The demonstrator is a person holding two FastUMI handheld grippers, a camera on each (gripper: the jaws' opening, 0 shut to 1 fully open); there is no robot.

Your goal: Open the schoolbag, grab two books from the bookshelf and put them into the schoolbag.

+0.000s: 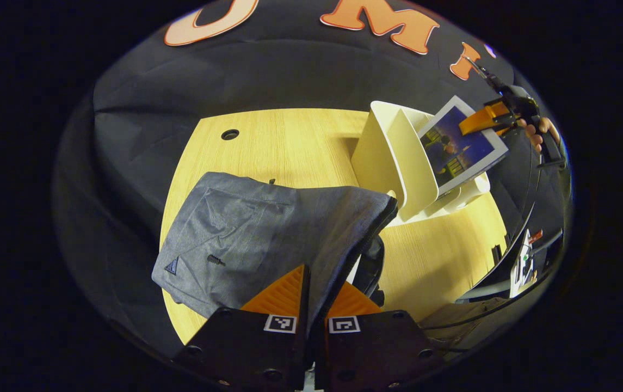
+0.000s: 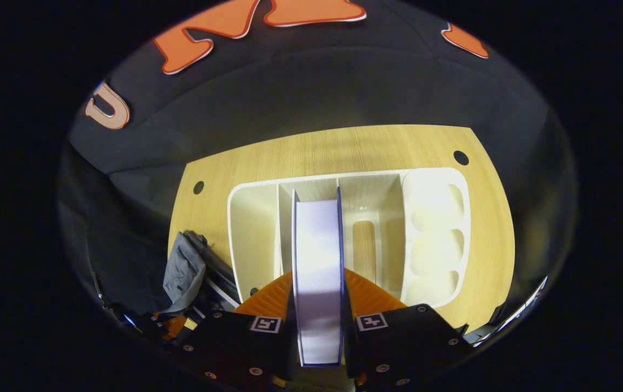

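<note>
No brand or writing is legible; a small dark patch on the grey fabric schoolbag (image 1: 267, 234) is too small to read. My left gripper (image 1: 314, 296) pinches the bag's upper flap edge, fingers nearly closed on the cloth. My right gripper (image 2: 318, 296) clamps a white-paged, blue-covered book (image 2: 318, 272) spine-up above the cream plastic bookshelf (image 2: 257, 239), beside the bag on the pale wooden table (image 2: 344, 147). My hand (image 1: 537, 133) is partly cut off.
</note>
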